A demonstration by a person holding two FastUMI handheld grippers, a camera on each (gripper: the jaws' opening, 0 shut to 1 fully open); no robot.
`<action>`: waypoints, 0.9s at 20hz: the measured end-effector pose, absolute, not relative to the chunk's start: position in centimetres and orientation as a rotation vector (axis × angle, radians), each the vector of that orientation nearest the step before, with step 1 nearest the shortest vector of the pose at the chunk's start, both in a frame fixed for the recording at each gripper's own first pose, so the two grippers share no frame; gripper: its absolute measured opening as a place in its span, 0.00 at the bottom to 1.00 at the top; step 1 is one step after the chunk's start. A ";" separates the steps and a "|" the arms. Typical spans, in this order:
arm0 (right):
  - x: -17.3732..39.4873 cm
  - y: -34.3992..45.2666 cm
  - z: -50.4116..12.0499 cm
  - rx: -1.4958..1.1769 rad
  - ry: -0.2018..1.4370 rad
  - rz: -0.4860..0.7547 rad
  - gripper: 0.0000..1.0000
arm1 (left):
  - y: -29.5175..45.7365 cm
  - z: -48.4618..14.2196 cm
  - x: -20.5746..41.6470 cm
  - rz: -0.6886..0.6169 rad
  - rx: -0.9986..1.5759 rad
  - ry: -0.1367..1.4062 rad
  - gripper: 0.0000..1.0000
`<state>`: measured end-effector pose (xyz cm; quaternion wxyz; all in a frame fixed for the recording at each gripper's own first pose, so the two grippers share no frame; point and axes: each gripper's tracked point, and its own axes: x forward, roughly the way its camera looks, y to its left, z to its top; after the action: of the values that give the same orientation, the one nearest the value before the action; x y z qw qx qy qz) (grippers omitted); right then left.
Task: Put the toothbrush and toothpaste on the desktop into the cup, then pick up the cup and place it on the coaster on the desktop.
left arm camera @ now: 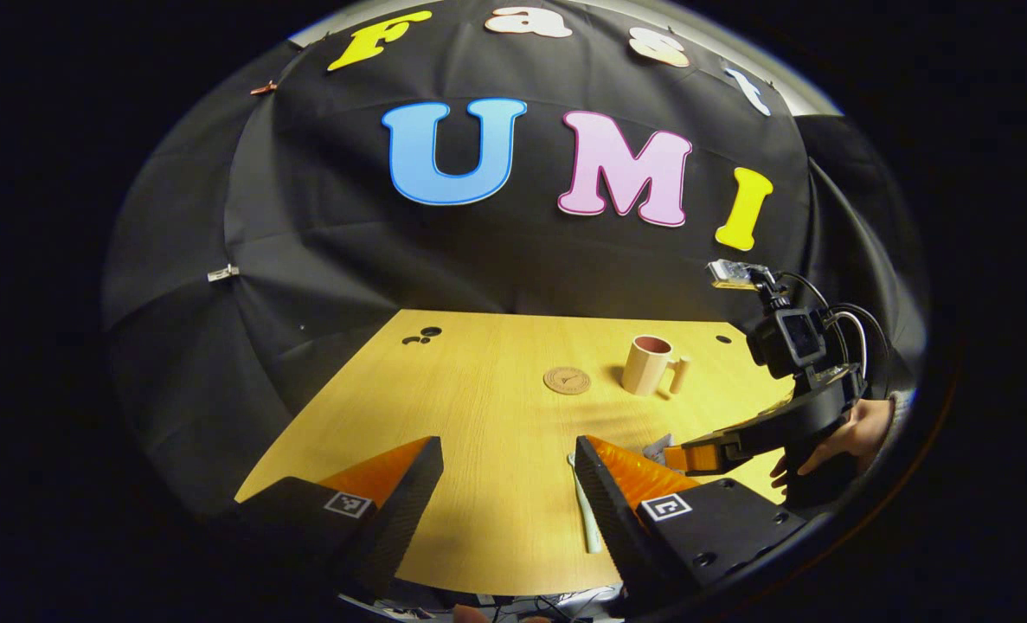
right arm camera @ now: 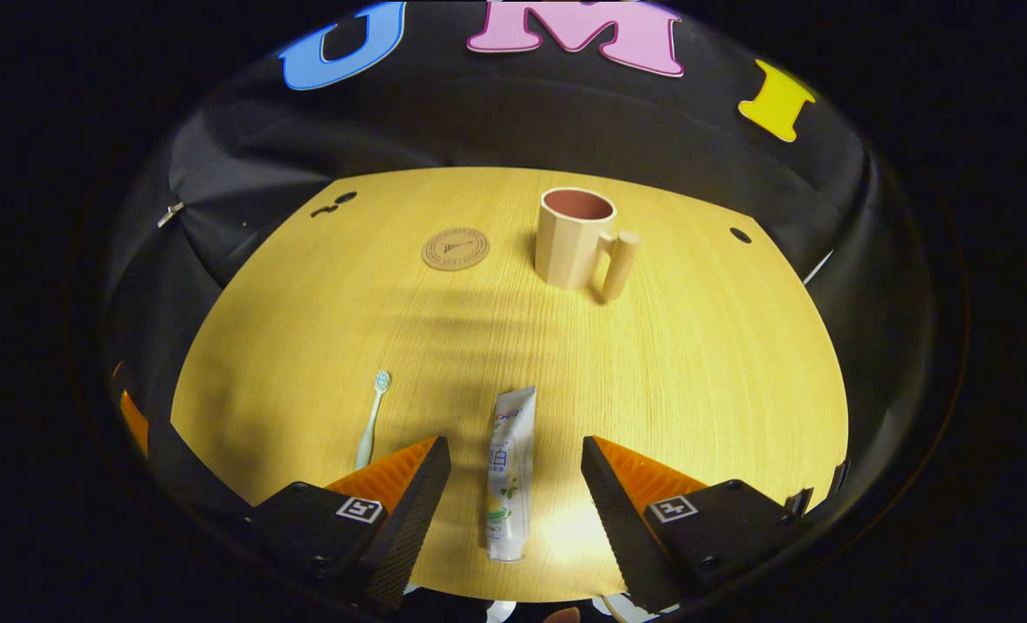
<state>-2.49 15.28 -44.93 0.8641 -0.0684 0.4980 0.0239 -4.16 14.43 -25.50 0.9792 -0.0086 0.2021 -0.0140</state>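
A beige cup point(right arm camera: 574, 238) with a side handle stands upright at the far side of the wooden table point(right arm camera: 695, 372). A round coaster point(right arm camera: 455, 248) lies to its left. The toothpaste tube point(right arm camera: 509, 472) lies flat on the table, in the gap of my open right gripper point(right arm camera: 515, 446), with neither finger pressing on it. Left of it lies the toothbrush point(right arm camera: 373, 420), head pointing away. In the left gripper view my left gripper point(left arm camera: 506, 450) hangs open over the table with nothing in it, and the toothbrush point(left arm camera: 584, 510) lies by its right finger. The right gripper point(left arm camera: 673, 455) reaches in low there, with the cup point(left arm camera: 647, 363) and coaster point(left arm camera: 567, 381) beyond.
A hand point(left arm camera: 833, 441) holds the right gripper at the table's right side. Small dark holes point(right arm camera: 333, 203) mark the far left of the tabletop and one hole point(right arm camera: 741, 234) the far right. Black cloth walls the table on three sides.
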 end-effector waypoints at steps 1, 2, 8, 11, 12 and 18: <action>-2.7 15.4 -45.6 -0.155 1.064 0.050 0.94 | 14.6 -26.2 -4.4 -0.027 -0.024 0.419 0.97; -2.8 15.5 -46.2 -0.168 1.081 0.049 0.91 | 14.8 -26.8 -4.5 -0.025 -0.033 0.432 0.97; -2.9 14.9 -49.7 -0.306 1.165 0.023 0.80 | 16.1 -29.1 -4.7 -0.001 -0.078 0.475 0.97; -2.3 15.0 -50.4 -0.312 1.183 0.009 0.78 | 16.7 -29.6 -4.6 0.009 -0.070 0.479 0.97; -2.1 14.6 -50.6 -0.321 1.195 -0.005 0.71 | 16.8 -29.9 -4.7 0.010 -0.063 0.480 0.97; -1.7 14.5 -50.8 -0.319 1.227 -0.024 0.36 | 16.9 -30.5 -4.2 0.015 -0.087 0.503 0.97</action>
<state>-1.72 14.49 -50.83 0.8056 -0.1492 0.5733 -0.0114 -4.24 16.90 -30.48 0.9676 -0.0433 0.2488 0.0075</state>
